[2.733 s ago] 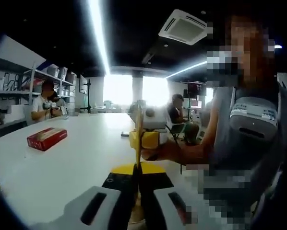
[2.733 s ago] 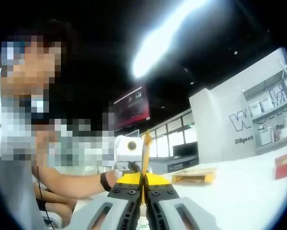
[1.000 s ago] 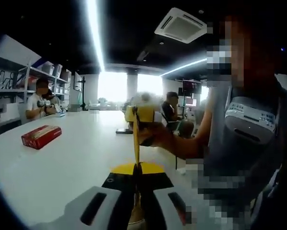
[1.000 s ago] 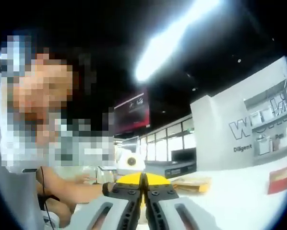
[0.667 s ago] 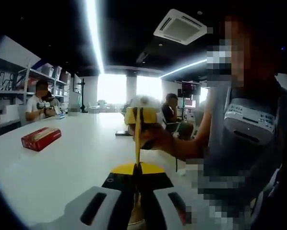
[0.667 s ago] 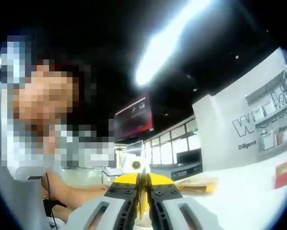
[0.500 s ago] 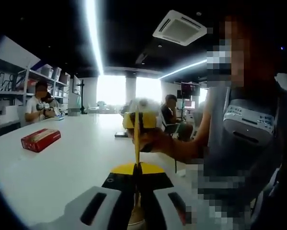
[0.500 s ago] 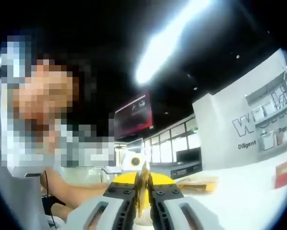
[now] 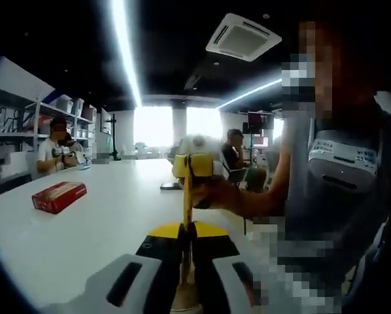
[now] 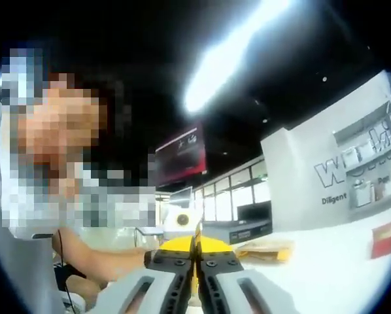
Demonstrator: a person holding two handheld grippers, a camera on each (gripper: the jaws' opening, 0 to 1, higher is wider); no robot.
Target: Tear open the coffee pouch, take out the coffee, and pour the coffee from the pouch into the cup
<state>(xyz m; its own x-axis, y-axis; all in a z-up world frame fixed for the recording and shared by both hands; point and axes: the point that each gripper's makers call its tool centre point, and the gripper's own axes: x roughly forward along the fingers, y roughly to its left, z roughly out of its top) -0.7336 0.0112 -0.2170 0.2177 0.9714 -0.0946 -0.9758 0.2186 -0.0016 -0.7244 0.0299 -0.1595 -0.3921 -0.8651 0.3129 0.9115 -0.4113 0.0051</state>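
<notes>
Coffee pouch (image 9: 186, 196) stands edge-on between your two grippers: your left gripper (image 9: 184, 230) has its jaws pressed together on the near edge. Your right gripper (image 10: 195, 252), jaws likewise closed, pinches the far edge above the white table (image 9: 110, 203).

We could partly read grey lettering on the white wall panel (image 10: 326, 176): a large "W", then "Diligent".

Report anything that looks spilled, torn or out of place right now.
Nothing stands out. The coffee pouch stands edge-on, pinched between both grippers, left gripper and right gripper, with no spill visible. The red box lies flat on the white table.
</notes>
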